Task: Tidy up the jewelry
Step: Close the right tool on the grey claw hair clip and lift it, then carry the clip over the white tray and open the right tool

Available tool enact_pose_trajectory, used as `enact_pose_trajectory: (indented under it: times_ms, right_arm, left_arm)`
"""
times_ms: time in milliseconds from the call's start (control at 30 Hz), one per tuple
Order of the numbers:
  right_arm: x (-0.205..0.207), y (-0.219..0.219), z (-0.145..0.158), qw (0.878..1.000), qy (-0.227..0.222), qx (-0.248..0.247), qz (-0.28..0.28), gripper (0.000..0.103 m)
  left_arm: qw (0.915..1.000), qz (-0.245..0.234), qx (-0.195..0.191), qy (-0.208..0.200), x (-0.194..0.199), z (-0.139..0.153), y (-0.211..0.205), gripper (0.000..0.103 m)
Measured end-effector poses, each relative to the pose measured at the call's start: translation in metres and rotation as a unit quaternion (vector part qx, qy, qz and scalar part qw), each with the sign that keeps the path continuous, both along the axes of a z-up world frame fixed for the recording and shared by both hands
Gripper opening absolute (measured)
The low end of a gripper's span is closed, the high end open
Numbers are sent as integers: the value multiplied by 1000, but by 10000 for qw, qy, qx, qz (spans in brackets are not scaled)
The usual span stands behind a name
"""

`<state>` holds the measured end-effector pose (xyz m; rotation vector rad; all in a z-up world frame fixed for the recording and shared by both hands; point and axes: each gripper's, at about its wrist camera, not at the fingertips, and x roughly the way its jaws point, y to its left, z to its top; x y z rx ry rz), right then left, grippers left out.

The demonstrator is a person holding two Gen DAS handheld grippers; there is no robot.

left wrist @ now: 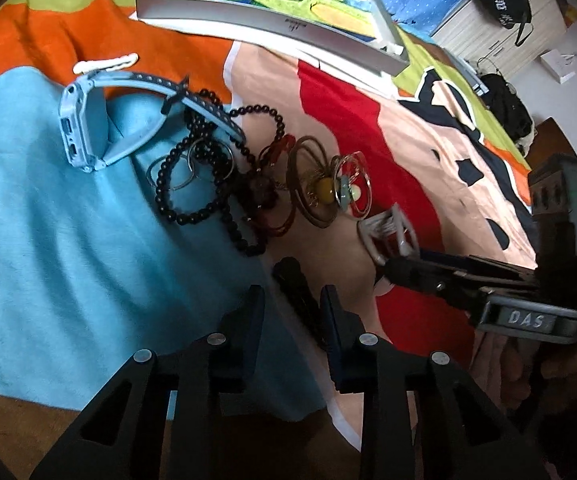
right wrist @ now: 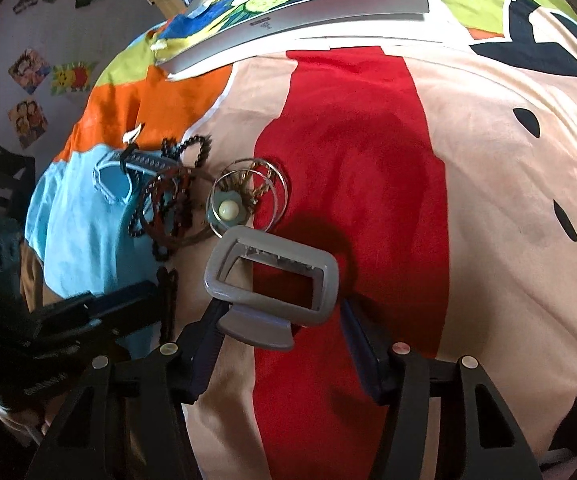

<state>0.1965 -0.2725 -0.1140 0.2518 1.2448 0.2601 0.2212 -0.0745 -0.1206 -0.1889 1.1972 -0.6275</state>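
A pile of jewelry lies on a colourful cartoon cloth: a black bead bracelet (left wrist: 208, 168), brown bangles (left wrist: 312, 184), a clear ring piece with a yellow bead (left wrist: 350, 188) and a light blue watch (left wrist: 88, 128). My right gripper (right wrist: 284, 316) is shut on a grey rectangular hair claw clip (right wrist: 272, 276) and holds it just right of the pile; it also shows in the left wrist view (left wrist: 388, 236). My left gripper (left wrist: 292, 304) is open and empty, low over the cloth, near a black hair clip (left wrist: 300, 296).
A flat white box (left wrist: 264, 16) lined with cartoon cloth lies at the far side of the cloth, also in the right wrist view (right wrist: 300, 12). A white drawer unit (left wrist: 500, 32) with black bags stands beyond the table.
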Motion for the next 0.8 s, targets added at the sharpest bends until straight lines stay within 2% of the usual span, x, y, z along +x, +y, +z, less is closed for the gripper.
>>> enact_pose_trajectory:
  times_ms: [167, 233, 367, 633, 800]
  right_arm:
    - [7, 0, -2, 9998, -80, 141, -67, 56]
    - [10, 2, -3, 9998, -109, 151, -71, 56]
    - [16, 5, -5, 9997, -221, 110, -80, 58]
    - [14, 12, -1, 9990, -421, -115, 21, 58]
    - [7, 14, 9, 9980, -616, -56, 104, 58]
  left_arm:
    - [9999, -34, 154, 5, 3, -6, -7, 23]
    - [9997, -3, 256, 18, 5, -10, -9, 17]
    - [9996, 141, 200, 128, 7, -13, -2, 11]
    - [9994, 221, 255, -45, -2, -7, 2, 11]
    - [9989, 359, 285, -113, -10, -1, 6, 11]
